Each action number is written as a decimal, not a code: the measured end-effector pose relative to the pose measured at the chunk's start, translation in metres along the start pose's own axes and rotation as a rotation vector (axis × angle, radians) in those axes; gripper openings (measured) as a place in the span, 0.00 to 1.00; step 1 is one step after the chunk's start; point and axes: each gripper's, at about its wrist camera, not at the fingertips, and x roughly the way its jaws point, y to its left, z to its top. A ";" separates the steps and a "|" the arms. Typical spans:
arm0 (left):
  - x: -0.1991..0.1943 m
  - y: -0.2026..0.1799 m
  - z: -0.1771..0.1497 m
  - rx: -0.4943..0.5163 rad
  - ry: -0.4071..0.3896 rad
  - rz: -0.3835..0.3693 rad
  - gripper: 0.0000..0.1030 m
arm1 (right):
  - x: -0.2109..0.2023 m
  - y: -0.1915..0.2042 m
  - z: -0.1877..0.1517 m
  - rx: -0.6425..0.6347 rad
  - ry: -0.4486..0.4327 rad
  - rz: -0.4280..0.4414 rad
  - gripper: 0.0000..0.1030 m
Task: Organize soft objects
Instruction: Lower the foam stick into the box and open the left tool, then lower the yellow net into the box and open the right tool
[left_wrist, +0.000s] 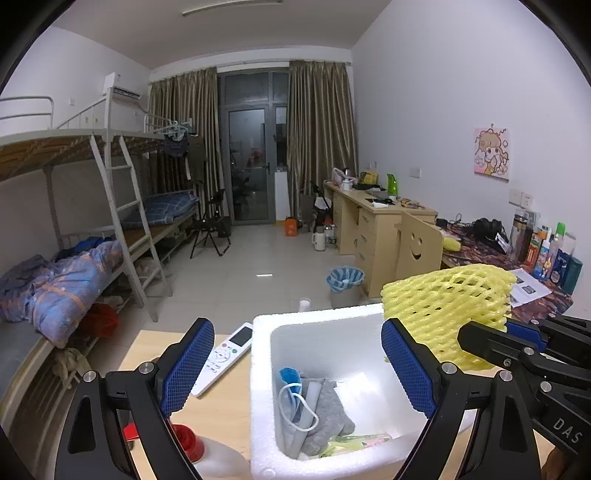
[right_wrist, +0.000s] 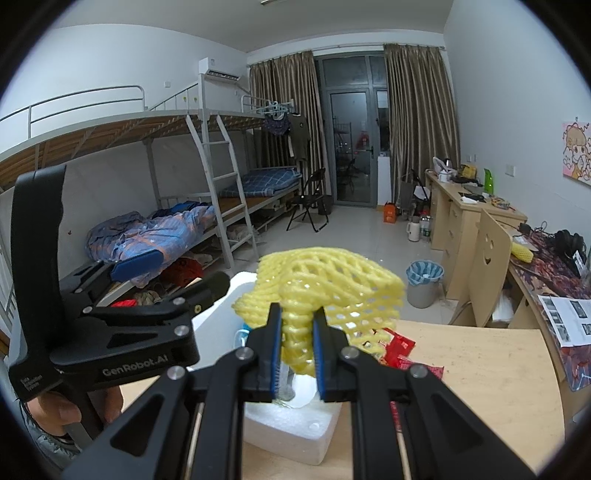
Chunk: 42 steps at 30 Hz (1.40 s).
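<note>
— Blue-padded fingers fill the bottom of the right wrist view: what is the right gripper (right_wrist: 297, 360) doing?

— Its jaws are drawn close and pinch a yellow foam net (right_wrist: 325, 291). The net's lower part is squeezed flat between the pads, and the rest fans out above them.

— Where does that net sit?

— Lifted in the air, over the right rim of a white foam box (left_wrist: 260, 373) that stands on a light wooden table (left_wrist: 225, 410). From the left wrist view the net (left_wrist: 448, 299) hangs at the box's far right corner, with the right gripper (left_wrist: 491, 338) reaching in from the right.

— And the left gripper (left_wrist: 297, 363)?

— Spread wide, holding nothing. One pad is over the table left of the box, the other over the box's interior.

— What is inside the box?

— A blue face mask (left_wrist: 291, 395) with its ear loops, lying against a grey cloth (left_wrist: 328, 413); something pale green lies below them, too small to tell.

— Anything beside the box?

— A white remote control (left_wrist: 225, 358) lies just beside its left wall, and a red piece (left_wrist: 188, 441) sits nearer the camera. On the right wrist view, red packets (right_wrist: 400, 350) lie on the table just right of the box (right_wrist: 291, 428).
</note>
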 end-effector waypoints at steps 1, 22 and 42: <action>-0.002 0.001 0.000 -0.002 -0.002 0.004 0.90 | 0.000 0.000 0.000 0.000 0.001 0.002 0.18; -0.036 0.051 0.000 -0.026 -0.048 0.097 0.97 | 0.034 0.033 0.004 -0.070 0.072 0.050 0.18; -0.037 0.063 -0.001 -0.036 -0.065 0.130 1.00 | 0.046 0.027 0.002 -0.046 0.101 0.056 0.18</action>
